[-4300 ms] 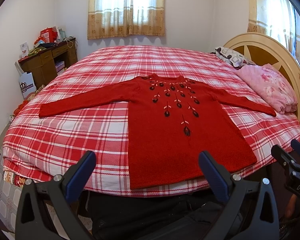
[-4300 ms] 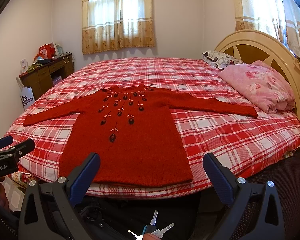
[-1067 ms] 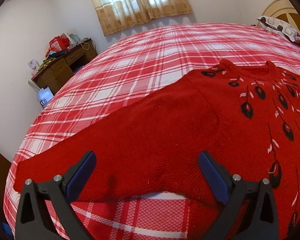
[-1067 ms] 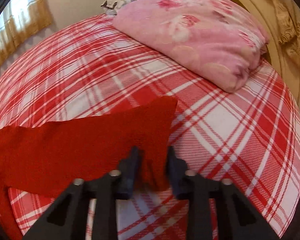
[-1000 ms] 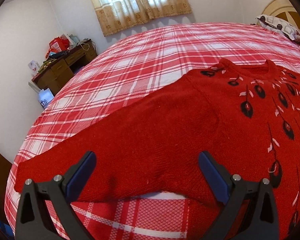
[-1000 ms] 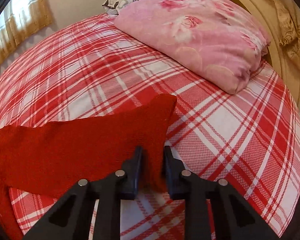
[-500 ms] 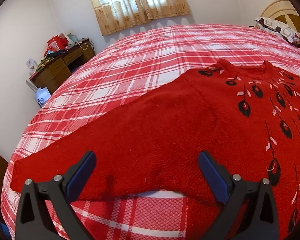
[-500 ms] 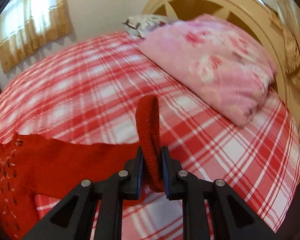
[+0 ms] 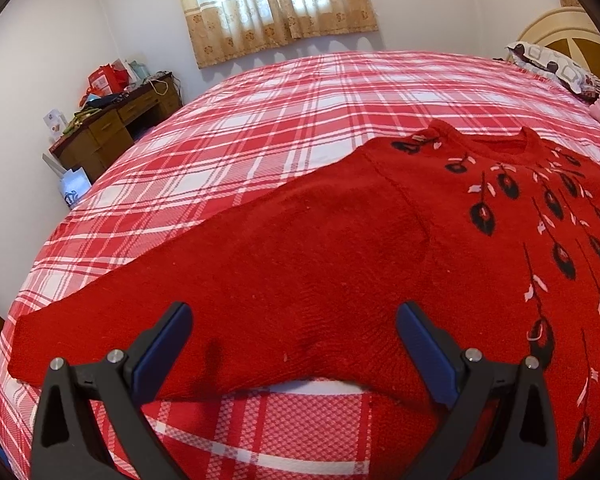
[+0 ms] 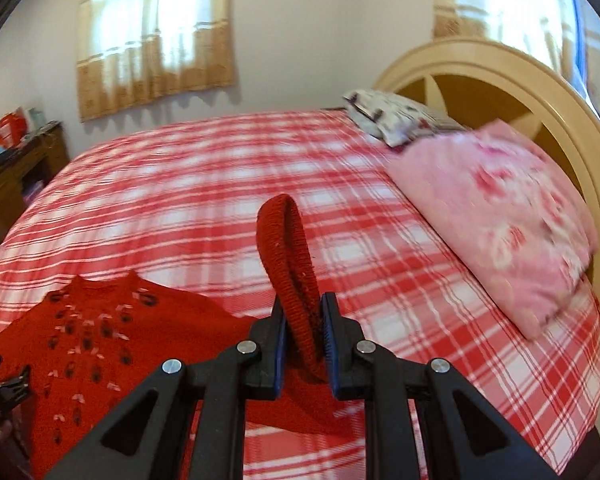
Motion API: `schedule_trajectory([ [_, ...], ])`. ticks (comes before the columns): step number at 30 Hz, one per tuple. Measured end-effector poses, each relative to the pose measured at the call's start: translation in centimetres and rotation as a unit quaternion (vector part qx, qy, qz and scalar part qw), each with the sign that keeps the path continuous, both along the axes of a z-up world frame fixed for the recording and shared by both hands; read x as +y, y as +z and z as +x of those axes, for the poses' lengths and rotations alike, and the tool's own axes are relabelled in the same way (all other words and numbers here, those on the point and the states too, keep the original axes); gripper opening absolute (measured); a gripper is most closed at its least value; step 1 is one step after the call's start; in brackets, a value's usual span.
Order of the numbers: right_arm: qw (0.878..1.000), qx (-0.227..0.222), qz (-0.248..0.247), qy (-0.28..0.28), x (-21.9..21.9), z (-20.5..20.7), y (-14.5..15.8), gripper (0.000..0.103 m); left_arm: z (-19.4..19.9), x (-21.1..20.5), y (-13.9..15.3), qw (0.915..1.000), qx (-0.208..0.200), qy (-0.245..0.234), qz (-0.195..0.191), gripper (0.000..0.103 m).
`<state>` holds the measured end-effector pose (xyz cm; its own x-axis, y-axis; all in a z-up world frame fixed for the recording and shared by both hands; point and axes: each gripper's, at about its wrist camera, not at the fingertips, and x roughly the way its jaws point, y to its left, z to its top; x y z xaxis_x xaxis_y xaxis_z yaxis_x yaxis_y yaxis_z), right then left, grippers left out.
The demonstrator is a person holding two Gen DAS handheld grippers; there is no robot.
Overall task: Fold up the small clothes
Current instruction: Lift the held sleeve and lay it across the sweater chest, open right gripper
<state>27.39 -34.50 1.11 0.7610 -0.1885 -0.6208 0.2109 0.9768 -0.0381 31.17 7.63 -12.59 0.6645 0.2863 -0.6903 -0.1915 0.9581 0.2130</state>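
**Red sleeve cuff pinched in your right gripper**

Red knit filled most of what your left camera saw: the sweater (image 9: 380, 248) lay flat on the checked bedspread (image 9: 300, 112), with one sleeve (image 9: 140, 312) stretched out to the left and its black leaf pattern running down the chest. Your left gripper (image 9: 292, 352) hung just above the underarm of that sleeve with its blue-padded fingers (image 9: 164, 344) spread wide and nothing between them. That view also showed the wooden desk (image 9: 112, 132) piled with things by the wall and the curtained window (image 9: 276, 4) behind the bed.

Your right camera showed what the left one could not. Your right gripper (image 10: 303, 344) was clamped on the cuff (image 10: 288, 248) of the other sleeve, and the ribbed edge stood up out of the fingers as a narrow loop, raised off the bed. Behind it the sweater's body (image 10: 100, 344) lay at lower left, collar and pattern facing up. The pink flowered pillow (image 10: 500, 216), a patterned pillow (image 10: 396, 116) behind it and the cream headboard (image 10: 500, 76) showed plainly only there; the left view caught just their edges. At the far left edge of the right view you could make out a dark bit of the left gripper, too small to tell more. The right picture was blurred toward the pillows.
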Motion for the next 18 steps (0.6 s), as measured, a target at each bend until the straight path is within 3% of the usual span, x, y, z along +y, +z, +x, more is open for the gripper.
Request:
schedule_trajectory([
  [18, 0.991, -0.034, 0.019, 0.13, 13.9, 2.1, 2.8, 0.016, -0.1, 0.1, 0.0, 0.9998, -0.001, -0.011, -0.014, 0.103],
])
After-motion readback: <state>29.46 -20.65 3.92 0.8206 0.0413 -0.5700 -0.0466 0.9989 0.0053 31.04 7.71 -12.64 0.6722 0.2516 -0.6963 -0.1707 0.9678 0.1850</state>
